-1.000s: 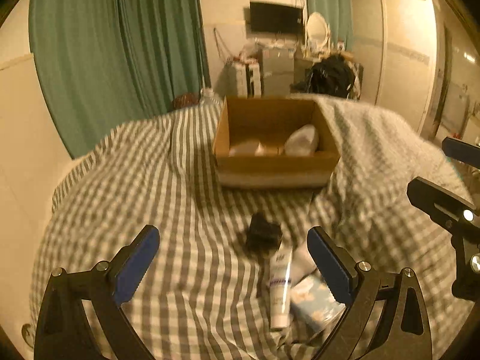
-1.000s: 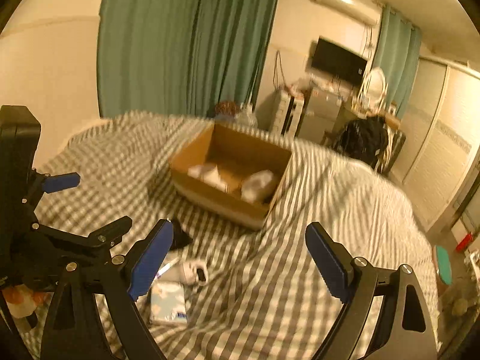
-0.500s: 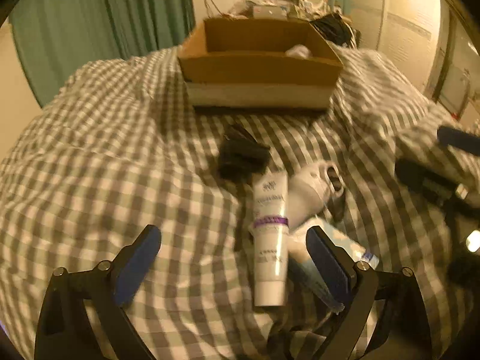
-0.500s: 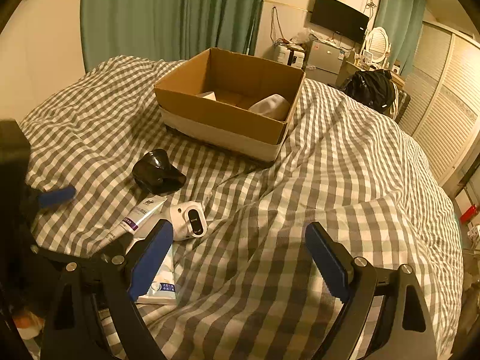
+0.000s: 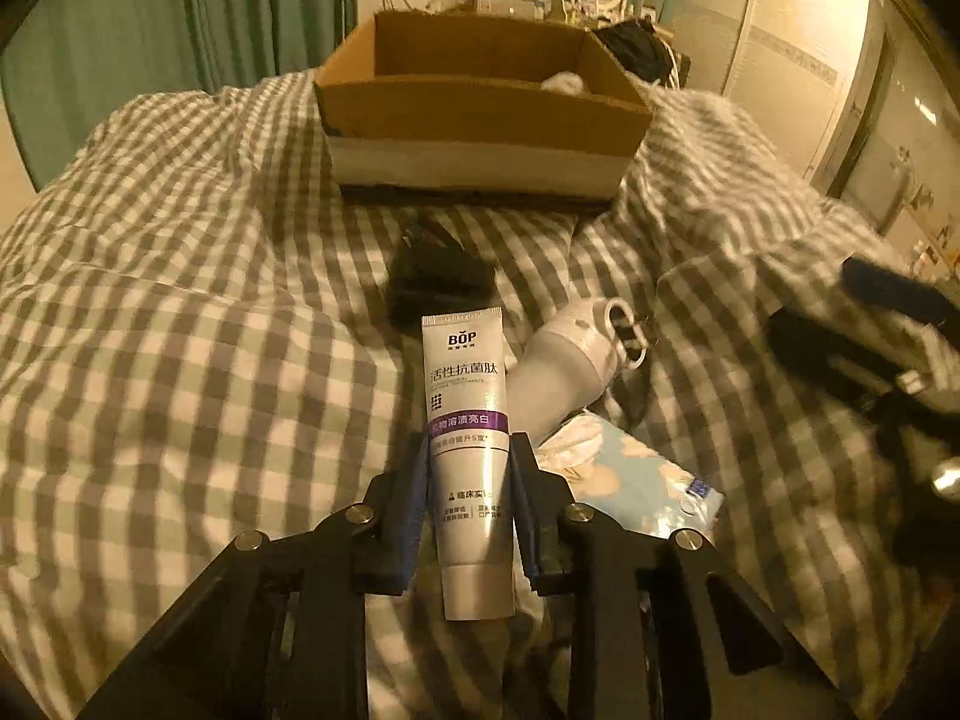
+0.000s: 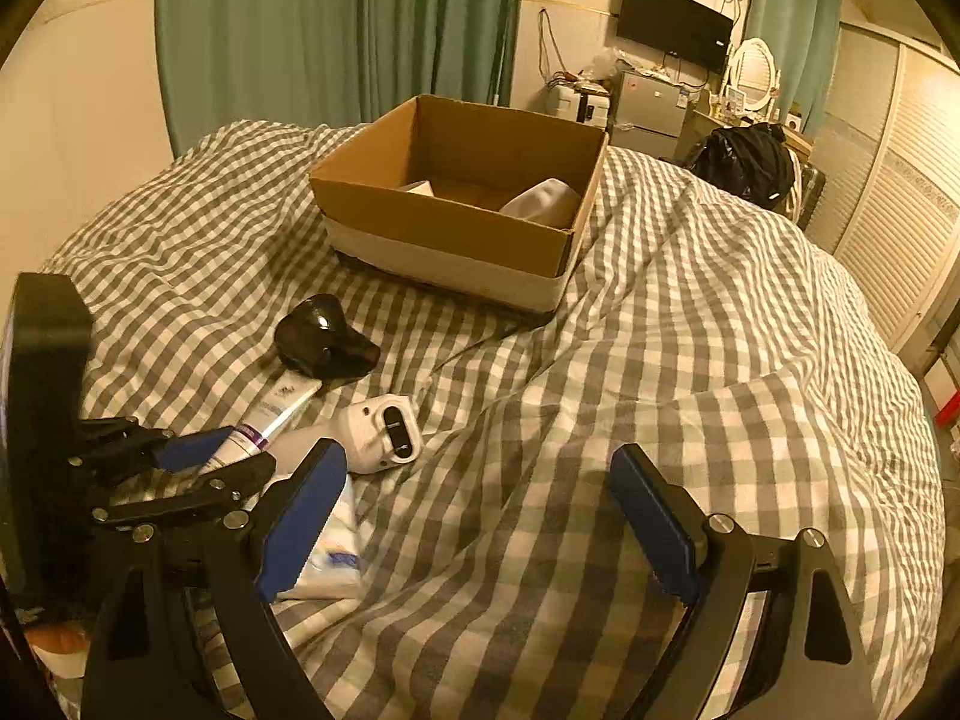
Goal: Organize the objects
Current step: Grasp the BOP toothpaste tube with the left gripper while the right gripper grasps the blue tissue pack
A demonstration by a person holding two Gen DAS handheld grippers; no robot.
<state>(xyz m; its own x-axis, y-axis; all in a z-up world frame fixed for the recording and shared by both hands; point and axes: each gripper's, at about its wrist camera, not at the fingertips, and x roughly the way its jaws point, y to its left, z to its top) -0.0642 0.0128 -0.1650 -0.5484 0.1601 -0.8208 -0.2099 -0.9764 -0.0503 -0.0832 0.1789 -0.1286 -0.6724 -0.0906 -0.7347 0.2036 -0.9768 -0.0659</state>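
My left gripper [image 5: 469, 468] is shut on a white toothpaste tube [image 5: 468, 420] that lies on the checked bedspread; the tube also shows in the right wrist view [image 6: 270, 420]. Beside it lie a black object [image 5: 438, 276], a white handheld device [image 5: 570, 366] and a tissue pack [image 5: 636, 480]. An open cardboard box [image 5: 480, 102] with some white items stands farther back. My right gripper [image 6: 480, 510] is open and empty over bare bedspread, right of the pile. In that view I see the black object [image 6: 324, 339], the device [image 6: 384, 432] and the box [image 6: 462, 216].
The bed's checked cover [image 6: 690, 330] is rumpled, with a raised fold right of the box. Green curtains [image 6: 336, 30] hang behind. A black bag [image 6: 744, 162], small fridge and wardrobe doors stand at the far right.
My left gripper moved down and forward onto the toothpaste tube and closed on it. My right gripper stayed open and shifted a little.
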